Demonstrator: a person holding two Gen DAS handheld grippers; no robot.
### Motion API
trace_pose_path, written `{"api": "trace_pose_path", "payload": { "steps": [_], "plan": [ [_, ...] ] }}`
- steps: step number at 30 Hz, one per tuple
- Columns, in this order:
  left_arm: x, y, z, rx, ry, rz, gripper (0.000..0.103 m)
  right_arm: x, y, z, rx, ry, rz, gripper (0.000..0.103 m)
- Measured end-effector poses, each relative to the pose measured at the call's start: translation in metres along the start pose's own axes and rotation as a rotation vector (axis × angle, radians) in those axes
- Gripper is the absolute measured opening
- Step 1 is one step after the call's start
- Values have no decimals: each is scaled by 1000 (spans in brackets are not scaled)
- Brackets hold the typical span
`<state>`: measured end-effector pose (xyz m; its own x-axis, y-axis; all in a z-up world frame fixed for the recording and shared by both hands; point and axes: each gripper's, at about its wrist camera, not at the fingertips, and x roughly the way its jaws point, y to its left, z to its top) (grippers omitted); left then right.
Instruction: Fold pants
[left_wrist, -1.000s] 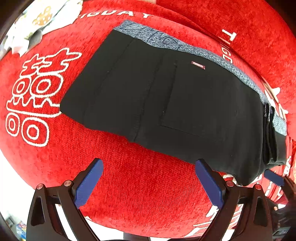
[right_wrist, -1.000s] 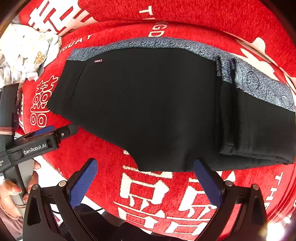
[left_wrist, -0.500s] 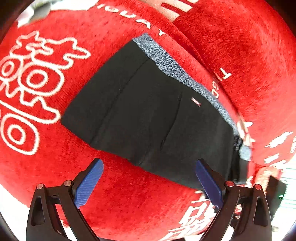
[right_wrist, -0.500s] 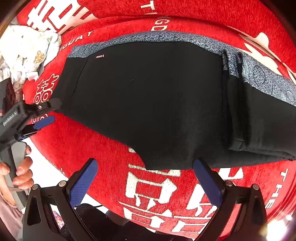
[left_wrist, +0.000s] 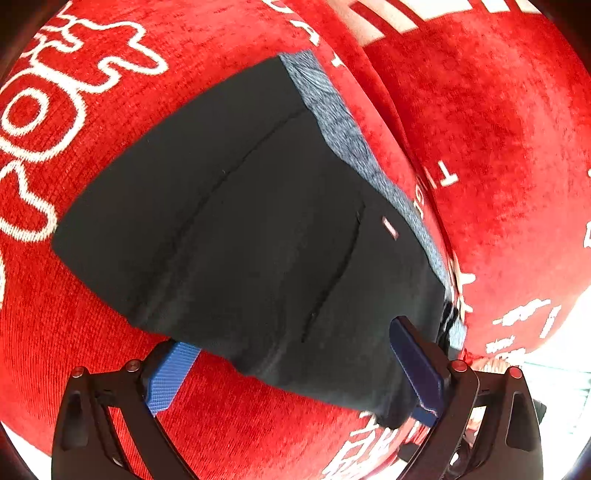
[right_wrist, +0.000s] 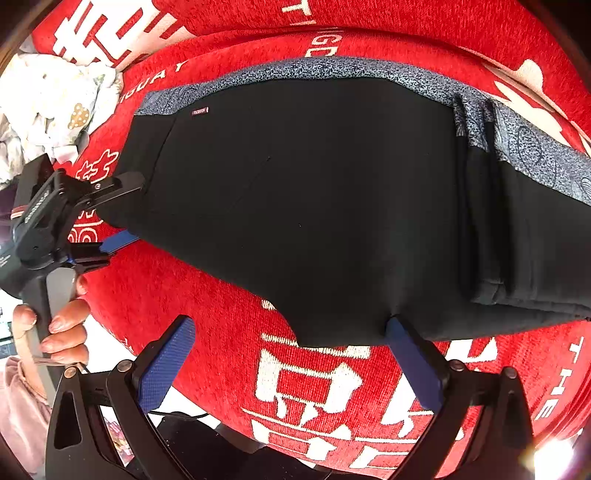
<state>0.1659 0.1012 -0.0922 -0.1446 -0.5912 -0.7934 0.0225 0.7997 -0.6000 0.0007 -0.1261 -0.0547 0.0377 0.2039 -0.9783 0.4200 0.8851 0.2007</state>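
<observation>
Black pants (right_wrist: 314, 206) with a grey patterned waistband (right_wrist: 332, 70) lie folded flat on a red cloth with white characters; they also show in the left wrist view (left_wrist: 258, 229). My left gripper (left_wrist: 291, 369) is open, its blue fingers straddling the near edge of the pants' left end; it also shows in the right wrist view (right_wrist: 114, 210). My right gripper (right_wrist: 291, 365) is open at the pants' front edge, its right finger (right_wrist: 410, 354) touching the cloth edge.
The red cloth (right_wrist: 221, 302) covers a rounded seat and a backrest (left_wrist: 480, 110) behind. A crumpled white patterned garment (right_wrist: 48, 107) lies at the far left. A hand (right_wrist: 59, 325) holds the left gripper's handle.
My left gripper has moved forward and turned, so its fingers now straddle the pants' left end. My right gripper has edged forward to the front edge.
</observation>
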Motion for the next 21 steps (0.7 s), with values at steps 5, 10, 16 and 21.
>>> {"api": "trace_pose_path", "payload": {
  "steps": [5,10,16,21],
  "plan": [
    [-8,-23,-1,27,-71,65,100,-11,2,8,4,-23,15,103],
    [-9,-59,-9,226,-124,202,99,-30,14,32,-30,-86,15,103],
    [4,-45,-4,209,-137,350,42,-45,32,80,-95,-131,45,103],
    [13,-90,-42,603,-236,635,39,-59,61,128,-153,-120,137,103]
  ]
}}
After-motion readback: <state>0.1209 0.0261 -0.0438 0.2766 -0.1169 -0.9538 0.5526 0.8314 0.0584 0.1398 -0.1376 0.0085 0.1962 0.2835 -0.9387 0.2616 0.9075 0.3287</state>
